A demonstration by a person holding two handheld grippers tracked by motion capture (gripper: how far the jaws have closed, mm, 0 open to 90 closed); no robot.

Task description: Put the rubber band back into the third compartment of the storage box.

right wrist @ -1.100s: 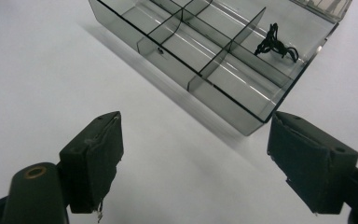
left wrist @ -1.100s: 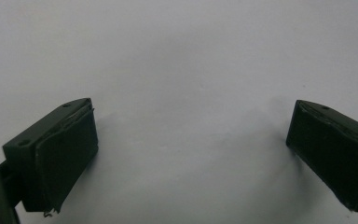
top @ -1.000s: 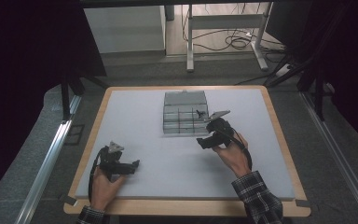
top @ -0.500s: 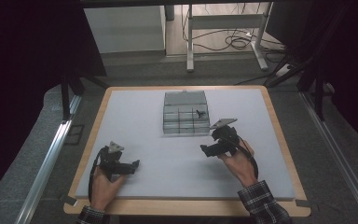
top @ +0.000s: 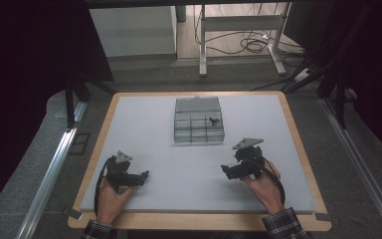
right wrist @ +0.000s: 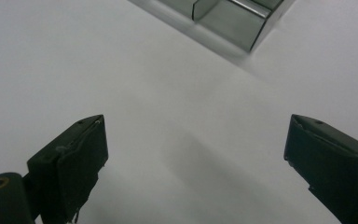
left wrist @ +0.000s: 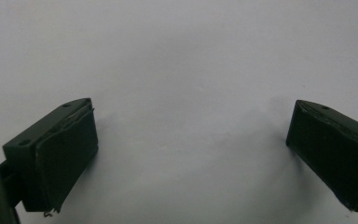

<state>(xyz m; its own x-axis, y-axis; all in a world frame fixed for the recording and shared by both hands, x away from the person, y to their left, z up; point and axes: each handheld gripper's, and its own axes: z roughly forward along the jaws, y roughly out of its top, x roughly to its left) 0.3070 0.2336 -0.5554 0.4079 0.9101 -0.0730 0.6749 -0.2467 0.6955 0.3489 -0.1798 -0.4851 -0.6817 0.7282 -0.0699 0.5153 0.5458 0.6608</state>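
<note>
**Both grippers empty on the mat, box well ahead of me**

The table (top: 298,149) is the biggest thing before me, a wood-edged top covered by a pale grey mat (top: 189,164) that reaches almost to every edge. Beyond its far side the floor holds a white frame (top: 238,35) on legs and a tangle of cables (top: 251,46); a metal rail (top: 49,174) runs along the left.

Toward the far middle of the mat sits a clear box (top: 199,119) split into small compartments, its lid folded back behind it. A small dark part (top: 212,120) lies in one compartment on the right side of the middle row; I cannot tell what it is. In my right gripper view a near corner of the box (right wrist: 235,23) shows at the top edge, apart from my jaws.

My right hand (top: 263,186), with a plaid cuff (top: 283,226) at the wrist, holds the right gripper (top: 225,172) low over the mat, nearer me than the box and to its right, jaws pointing left. Its jaws (right wrist: 193,163) stand wide apart with only bare mat between them.

My left hand (top: 110,196) holds the left gripper (top: 145,175) near the front left of the mat, well apart from the box, jaws pointing right. Its jaws (left wrist: 191,149) are also spread wide, nothing between them but mat
</note>
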